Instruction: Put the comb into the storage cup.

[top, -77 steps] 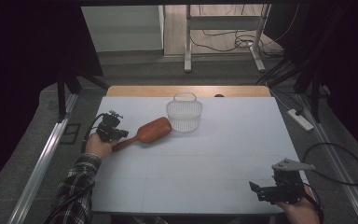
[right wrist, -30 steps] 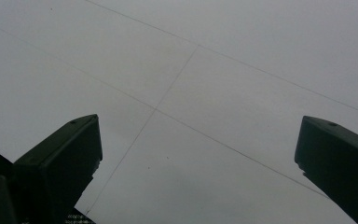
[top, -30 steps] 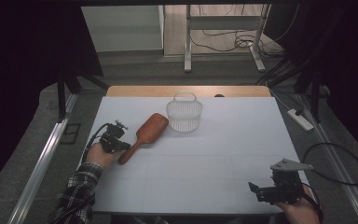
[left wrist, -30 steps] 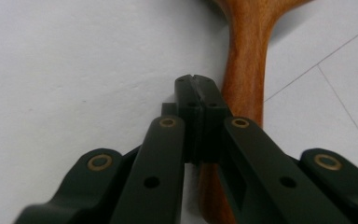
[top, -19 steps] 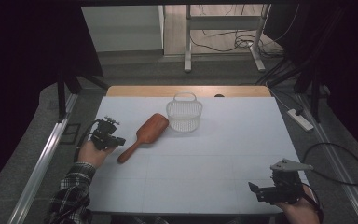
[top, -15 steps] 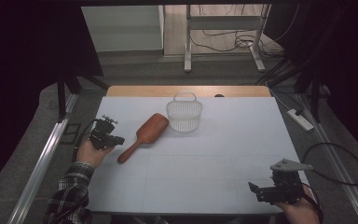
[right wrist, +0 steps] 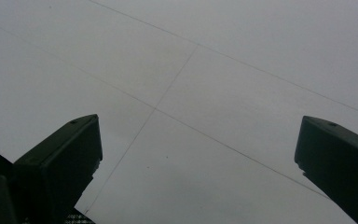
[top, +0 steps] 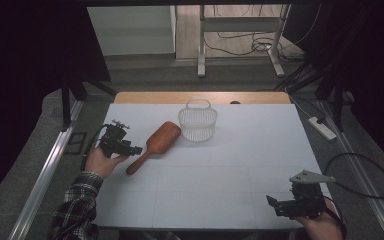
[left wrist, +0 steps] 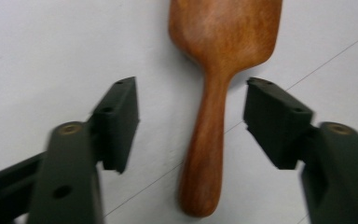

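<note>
**Wooden brush lies free on the white table, left jaws parted above its handle**

The left gripper view gives what the high view cannot: the left gripper [left wrist: 191, 121] has just been opening, its jaws now stand wide on either side of the wooden hairbrush [left wrist: 219, 88], and neither pad touches the handle, which runs between them toward 6 o'clock, with the paddle head at 12. A thin seam line in the table surface passes under the handle.

The high view supplies the layout. The left gripper [top: 130, 148] sits at about 9 o'clock on the table, held by a hand with a plaid sleeve behind it. The brush [top: 155, 145] lies flat just beside it, handle toward 7 o'clock, head toward 1 o'clock. The head ends just beside a clear mesh basket [top: 198, 121], which stands upright at about 12 o'clock.

The right gripper [top: 285, 207] rests at 5 o'clock, well apart from the brush. In the right gripper view its jaws [right wrist: 196, 158] stand wide over bare table.

The table [top: 240, 170] is white with faint grid seams; a wooden edge shows along its far side. Beyond it lie grey flooring, a metal frame's legs, loose cables and a power strip at 3 o'clock, with dark curtains at both sides.
</note>
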